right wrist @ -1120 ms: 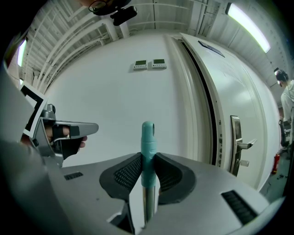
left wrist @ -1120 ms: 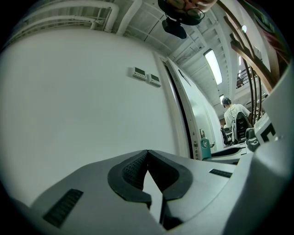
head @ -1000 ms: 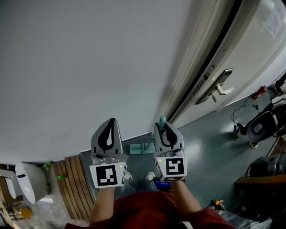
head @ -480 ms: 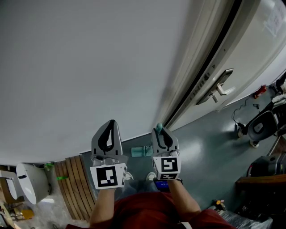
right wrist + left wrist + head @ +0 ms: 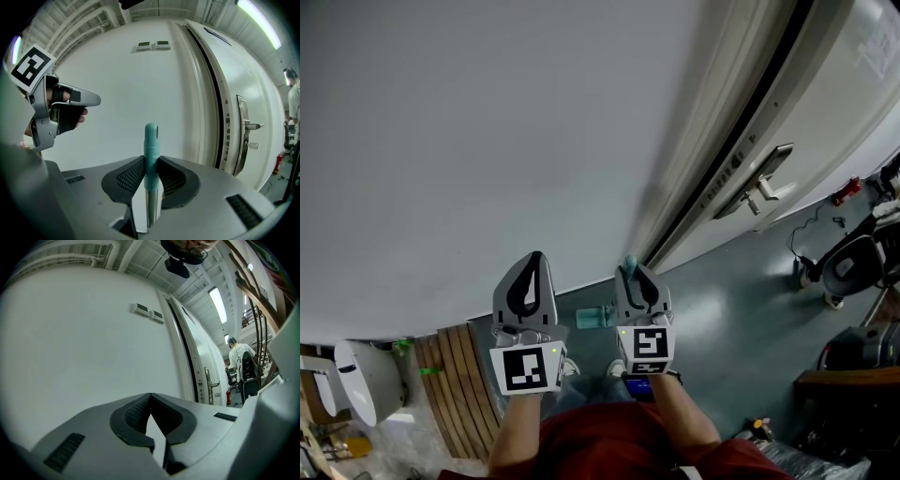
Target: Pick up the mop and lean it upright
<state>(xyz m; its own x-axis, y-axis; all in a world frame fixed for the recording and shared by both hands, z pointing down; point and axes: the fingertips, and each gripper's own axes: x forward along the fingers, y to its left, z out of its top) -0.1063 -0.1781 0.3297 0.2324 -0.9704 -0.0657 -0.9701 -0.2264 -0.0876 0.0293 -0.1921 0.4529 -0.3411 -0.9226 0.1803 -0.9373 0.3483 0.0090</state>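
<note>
right gripper (image 5: 630, 272) lowered, mop handle (image 5: 151, 143) sunk with it

Head view: camera sits high, facing steeply down the wall (image 5: 487, 141) to the floor (image 5: 741, 309), with left gripper (image 5: 533, 258) and right gripper (image 5: 635, 272) near.
Left gripper view: close behind its jaws, facing the wall; door (image 5: 206, 366) far right.
Right gripper view: same heading, set further right.
Shared: wall, door, door handle (image 5: 248, 126); the gripper views share the wall panels (image 5: 147, 312).
</note>
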